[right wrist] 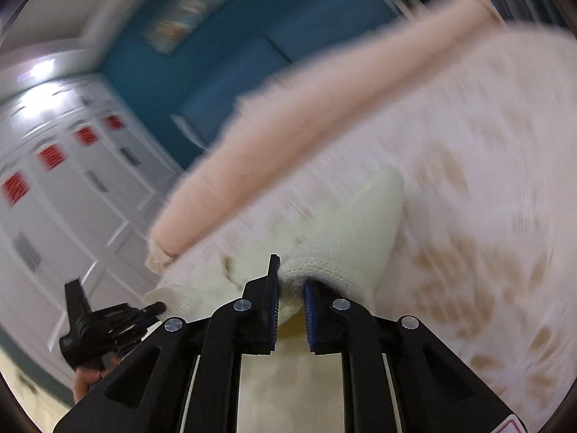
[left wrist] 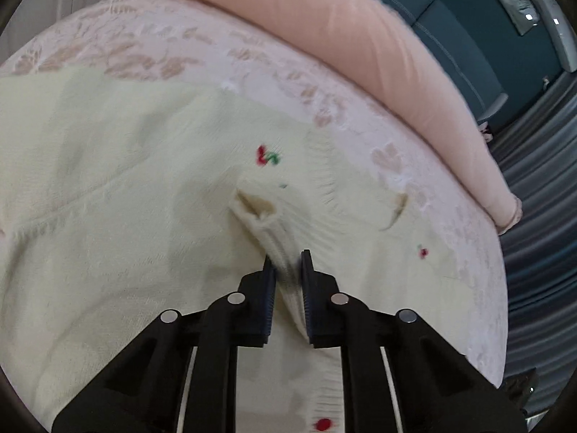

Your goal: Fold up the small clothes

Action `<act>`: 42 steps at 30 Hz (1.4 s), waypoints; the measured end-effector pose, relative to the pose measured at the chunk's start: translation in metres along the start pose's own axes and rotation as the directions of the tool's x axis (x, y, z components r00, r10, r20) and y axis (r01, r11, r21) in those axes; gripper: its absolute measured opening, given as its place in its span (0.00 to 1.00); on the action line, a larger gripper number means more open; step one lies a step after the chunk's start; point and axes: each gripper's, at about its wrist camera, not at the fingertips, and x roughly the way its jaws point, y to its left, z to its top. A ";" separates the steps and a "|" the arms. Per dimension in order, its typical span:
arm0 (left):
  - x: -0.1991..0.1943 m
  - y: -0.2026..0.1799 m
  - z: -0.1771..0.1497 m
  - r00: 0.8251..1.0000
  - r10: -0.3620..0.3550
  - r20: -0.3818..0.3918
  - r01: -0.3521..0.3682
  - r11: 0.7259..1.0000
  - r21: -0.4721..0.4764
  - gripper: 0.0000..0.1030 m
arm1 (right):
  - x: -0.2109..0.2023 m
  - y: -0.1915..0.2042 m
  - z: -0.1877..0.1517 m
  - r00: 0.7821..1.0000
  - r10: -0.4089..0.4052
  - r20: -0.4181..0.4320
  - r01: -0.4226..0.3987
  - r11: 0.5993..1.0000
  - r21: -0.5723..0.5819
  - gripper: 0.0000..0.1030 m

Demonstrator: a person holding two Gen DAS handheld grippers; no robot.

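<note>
Where teal wall (left wrist: 468, 43) shows, floral bedspread (left wrist: 144, 43) bears cream knit garment (left wrist: 108, 198).

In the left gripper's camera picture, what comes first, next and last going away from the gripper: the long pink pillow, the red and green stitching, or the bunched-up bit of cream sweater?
1. The bunched fold of cream sweater, pinched between the left gripper fingers.
2. The red and green stitching, just beyond, on the flat sweater.
3. The long pink pillow, across the bed's far edge.
</note>
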 end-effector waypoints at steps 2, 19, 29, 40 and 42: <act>-0.028 -0.009 0.001 0.996 -0.041 0.076 0.038 0.999 0.029 0.11 | 0.030 -0.018 -0.014 0.982 -0.132 -0.135 0.129 0.991 -0.038 0.10; 0.003 0.014 -0.033 0.987 0.153 0.052 -0.158 0.979 0.128 0.16 | -0.008 -0.028 -0.023 0.959 -0.255 -0.126 0.256 0.967 -0.009 0.11; -0.006 0.020 -0.043 0.988 0.148 0.047 -0.153 0.979 0.136 0.18 | 0.039 -0.034 -0.023 0.887 -0.398 -0.236 0.391 0.917 -0.079 0.00; -0.087 0.069 -0.033 0.989 0.077 0.128 -0.083 0.996 0.044 0.63 | -0.030 0.030 -0.096 0.931 -0.266 -0.251 0.225 0.958 -0.180 0.13; -0.113 0.098 -0.021 0.978 0.109 0.178 -0.109 0.994 -0.010 0.75 | -0.033 0.033 -0.114 0.923 -0.265 -0.280 0.220 0.958 -0.183 0.13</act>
